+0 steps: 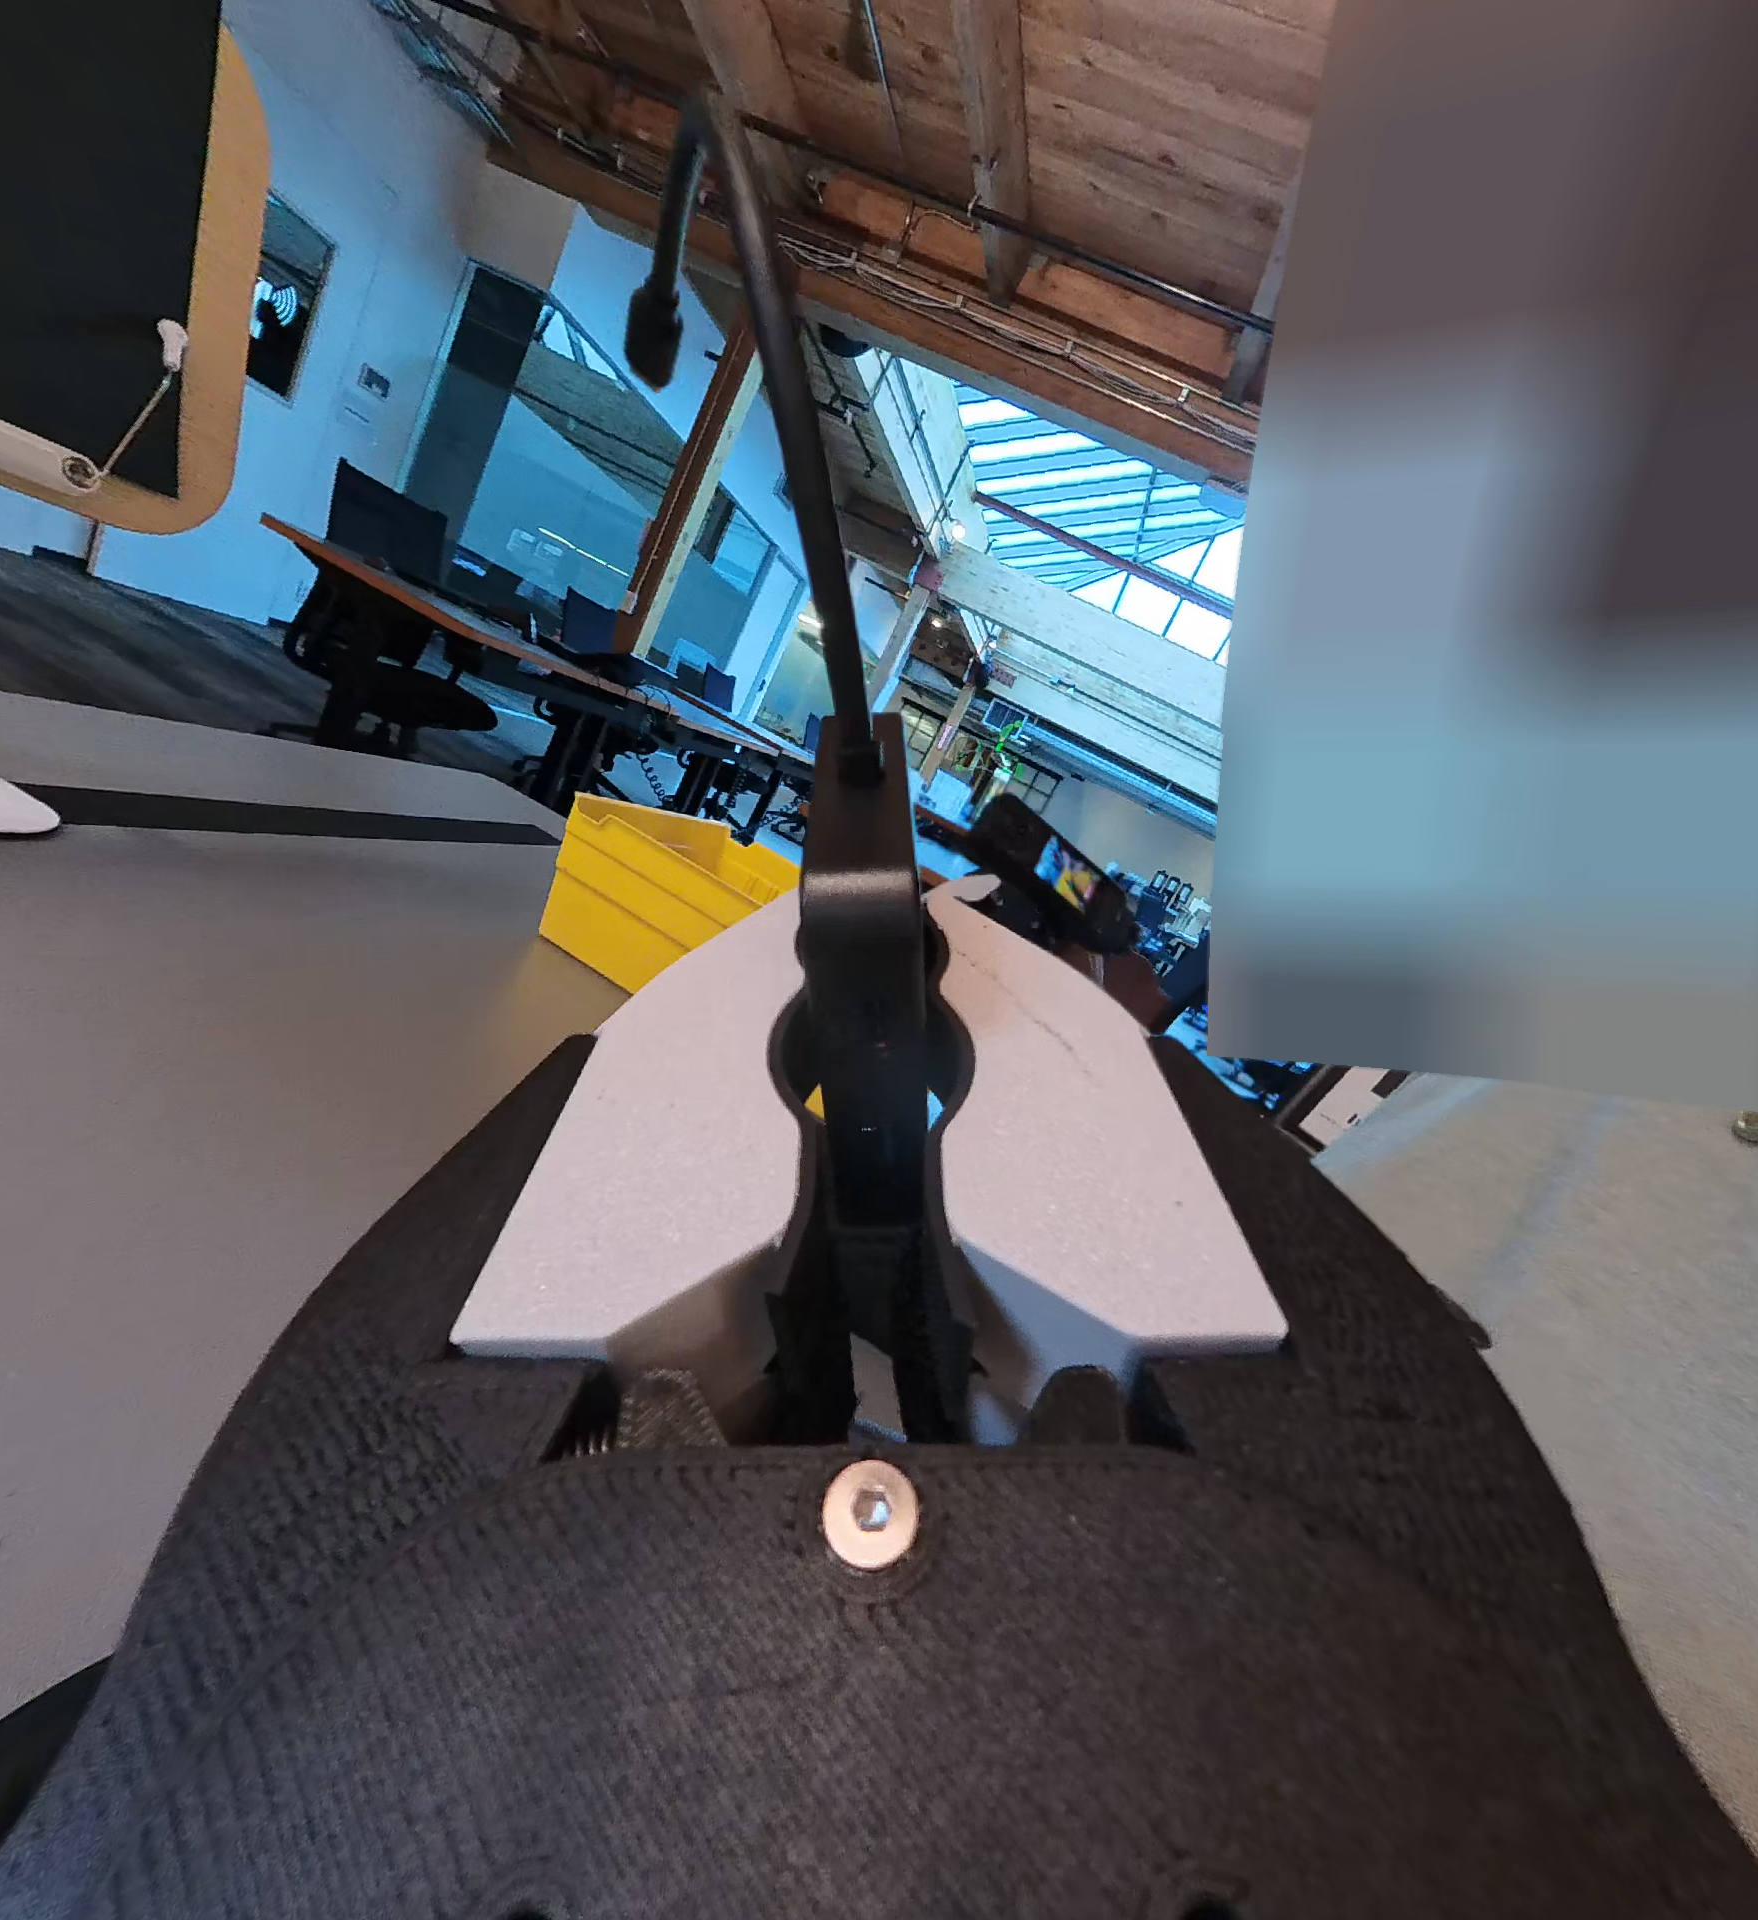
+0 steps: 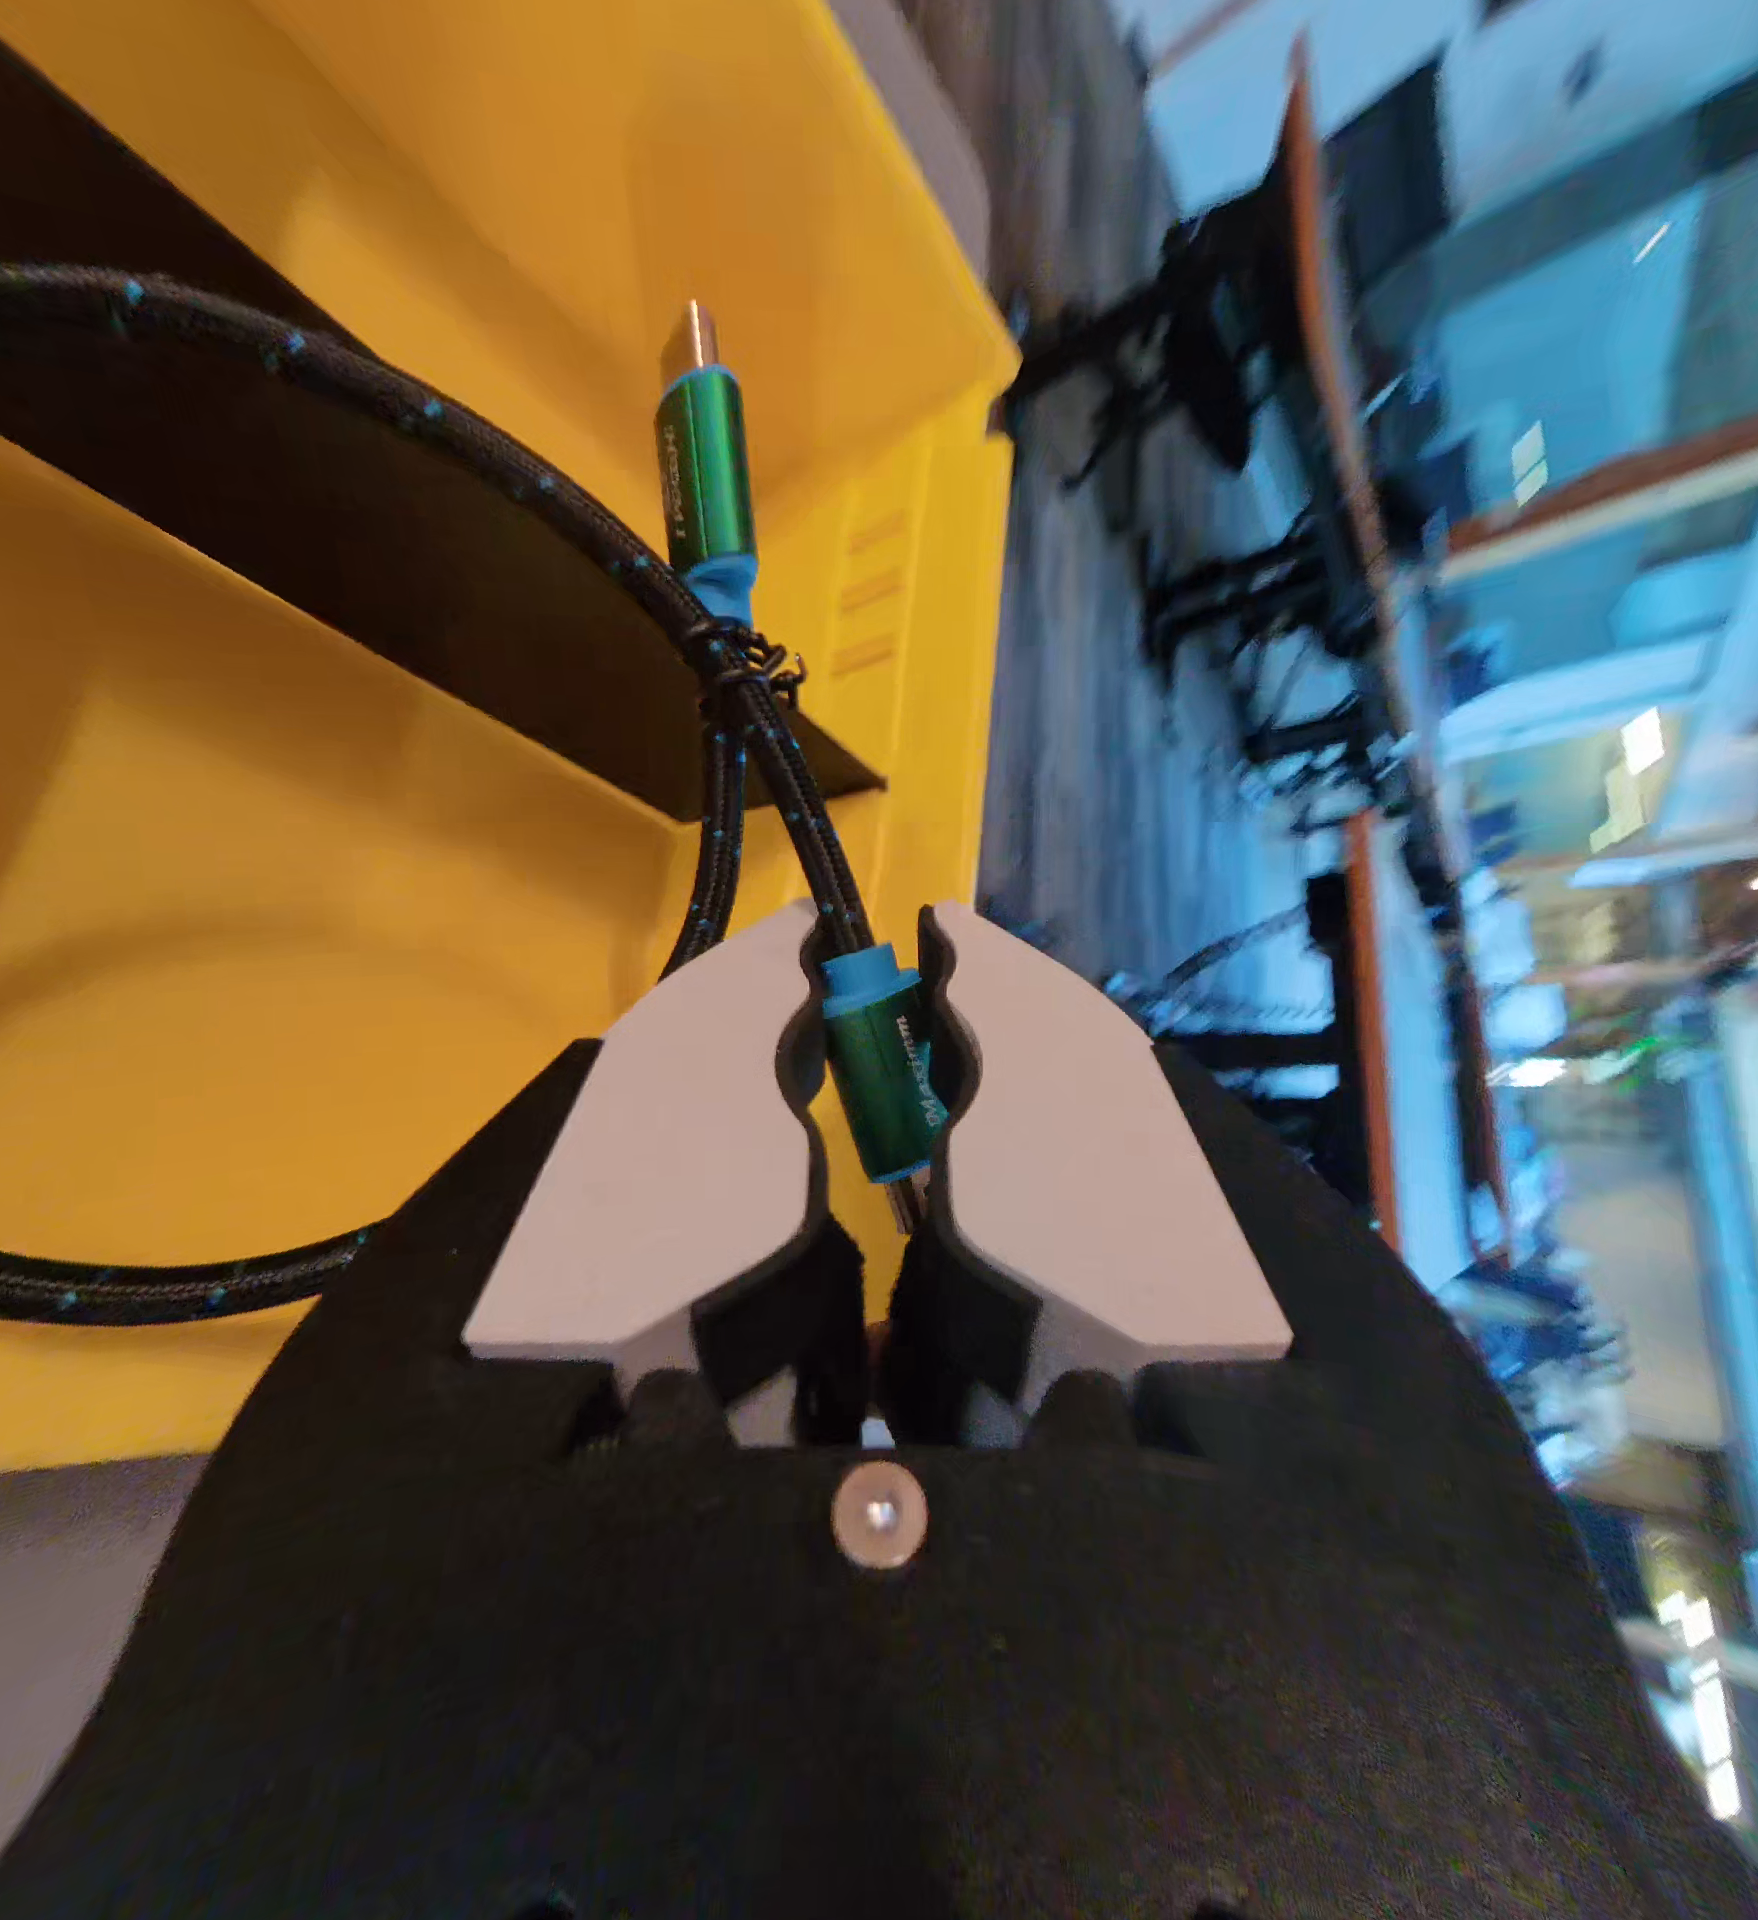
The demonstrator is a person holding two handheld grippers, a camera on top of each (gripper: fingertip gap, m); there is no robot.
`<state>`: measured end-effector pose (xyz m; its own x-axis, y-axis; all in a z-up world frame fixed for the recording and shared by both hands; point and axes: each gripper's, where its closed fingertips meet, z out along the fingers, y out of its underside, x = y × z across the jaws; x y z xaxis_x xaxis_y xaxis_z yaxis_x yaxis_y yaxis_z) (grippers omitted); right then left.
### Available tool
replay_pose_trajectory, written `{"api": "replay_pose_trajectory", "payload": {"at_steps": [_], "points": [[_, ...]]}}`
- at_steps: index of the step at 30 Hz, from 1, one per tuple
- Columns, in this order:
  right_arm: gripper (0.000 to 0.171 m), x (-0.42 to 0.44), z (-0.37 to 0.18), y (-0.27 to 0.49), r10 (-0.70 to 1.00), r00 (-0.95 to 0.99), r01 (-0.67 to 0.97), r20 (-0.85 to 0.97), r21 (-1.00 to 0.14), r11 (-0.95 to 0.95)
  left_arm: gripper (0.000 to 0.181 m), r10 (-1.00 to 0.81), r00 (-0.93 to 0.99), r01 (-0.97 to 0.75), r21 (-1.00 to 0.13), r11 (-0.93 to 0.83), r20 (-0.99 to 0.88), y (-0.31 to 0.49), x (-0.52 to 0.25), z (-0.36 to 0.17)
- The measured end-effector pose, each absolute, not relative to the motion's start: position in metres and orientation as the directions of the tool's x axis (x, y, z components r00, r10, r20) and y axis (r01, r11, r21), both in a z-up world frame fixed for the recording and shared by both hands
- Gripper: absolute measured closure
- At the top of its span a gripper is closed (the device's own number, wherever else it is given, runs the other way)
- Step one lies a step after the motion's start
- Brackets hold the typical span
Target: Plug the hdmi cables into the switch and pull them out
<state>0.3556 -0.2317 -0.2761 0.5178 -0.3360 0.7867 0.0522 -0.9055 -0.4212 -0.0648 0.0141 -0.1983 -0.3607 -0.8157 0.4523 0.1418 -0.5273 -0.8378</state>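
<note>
Left claw (image 1: pixel 870 997) clamped on a black switch (image 1: pixel 859 883), right claw (image 2: pixel 870 1039) clamped on a green plug (image 2: pixel 880 1081) beside the yellow bin (image 2: pixel 335 935). My advice: square the plug's metal tip to the port, then push straight.

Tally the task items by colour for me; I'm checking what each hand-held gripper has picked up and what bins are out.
Black items: 1, the black switch with its pigtail lead, in the left hand-held gripper
Green connectors: 2, one in the right hand-held gripper, one free
Yellow bins: 1
Total: 4
</note>
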Motion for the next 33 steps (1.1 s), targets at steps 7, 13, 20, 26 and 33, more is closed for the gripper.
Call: {"api": "replay_pose_trajectory", "payload": {"at_steps": [7, 13, 20, 26, 33], "points": [[0.156, 0.344, -0.271, -0.208, -0.048, 0.164, 0.501, 0.985, -0.125, -0.856, 0.167, -0.815, -0.364, 0.138, -0.840, -0.525, 0.450, 0.011, -0.063, -0.198], [0.141, 0.349, -0.290, -0.207, -0.052, 0.412, 0.496, 0.910, -0.272, -0.825, 0.167, -0.820, -0.359, 0.134, -0.845, -0.517, 0.445, 0.007, -0.062, -0.199], [0.124, 0.339, -0.262, -0.208, -0.334, 0.710, 0.294, 0.620, -0.692, -0.660, 0.167, -0.836, -0.332, 0.090, -0.868, -0.489, 0.437, 0.006, -0.055, -0.209], [0.130, 0.205, -0.200, -0.134, 0.027, 0.999, -0.029, -0.031, -0.996, -0.082, 0.168, -0.899, -0.258, -0.045, -0.934, -0.354, 0.353, 0.002, -0.037, -0.238], [0.134, 0.047, -0.182, -0.064, 0.655, 0.702, -0.264, -0.280, -0.956, -0.126, 0.168, -0.896, -0.333, -0.140, -0.955, -0.263, 0.295, -0.024, -0.027, -0.252]]}}
